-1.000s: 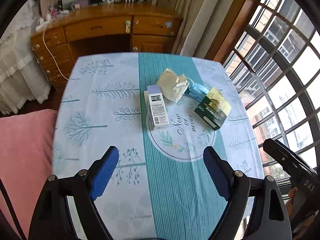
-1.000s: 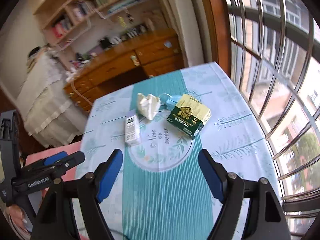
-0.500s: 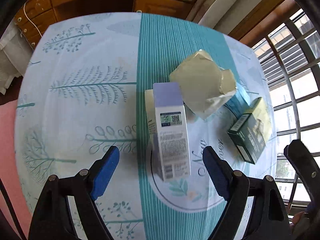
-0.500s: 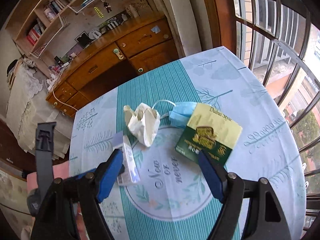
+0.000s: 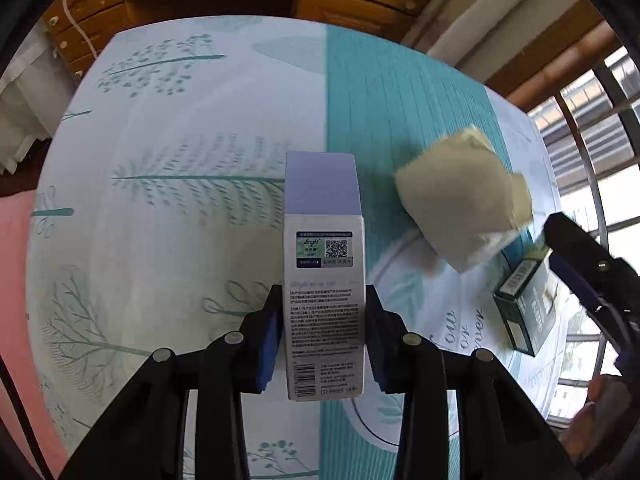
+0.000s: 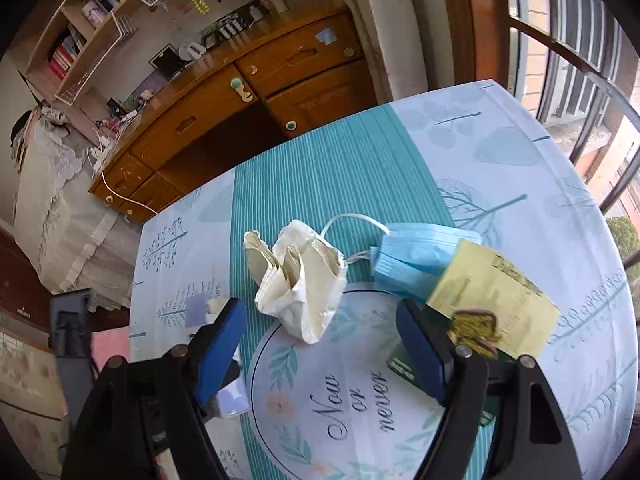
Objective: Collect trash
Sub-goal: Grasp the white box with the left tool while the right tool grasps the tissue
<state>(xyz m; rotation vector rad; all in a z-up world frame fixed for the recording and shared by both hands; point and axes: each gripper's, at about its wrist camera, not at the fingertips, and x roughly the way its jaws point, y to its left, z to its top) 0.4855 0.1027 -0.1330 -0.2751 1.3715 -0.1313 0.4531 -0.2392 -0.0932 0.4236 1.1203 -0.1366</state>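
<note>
carton (image 5: pixel 325 304), light and stiff but crushable, is clamped between the left gripper (image 5: pixel 322 342) pads across its narrow sides; right gripper (image 6: pixel 320 354) is held wide open, nothing held; bag (image 6: pixel 301 280) lies just ahead of it.

the carton (image 5: pixel 324 276) is smooth printed cardboard between matt blue pads (image 5: pixel 269 344); crumpled paper bag (image 6: pixel 298 280), pleated cloth-like mask (image 6: pixel 416 258), patterned tablecloth (image 6: pixel 500 168), glossy wooden desk (image 6: pixel 240 96).

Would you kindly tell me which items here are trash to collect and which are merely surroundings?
Trash to collect: white-and-lilac carton, clamped by the left gripper; crumpled paper; blue face mask; green-and-yellow box.

Surroundings: patterned tablecloth; wooden desk; bookshelf; window grille.
</note>
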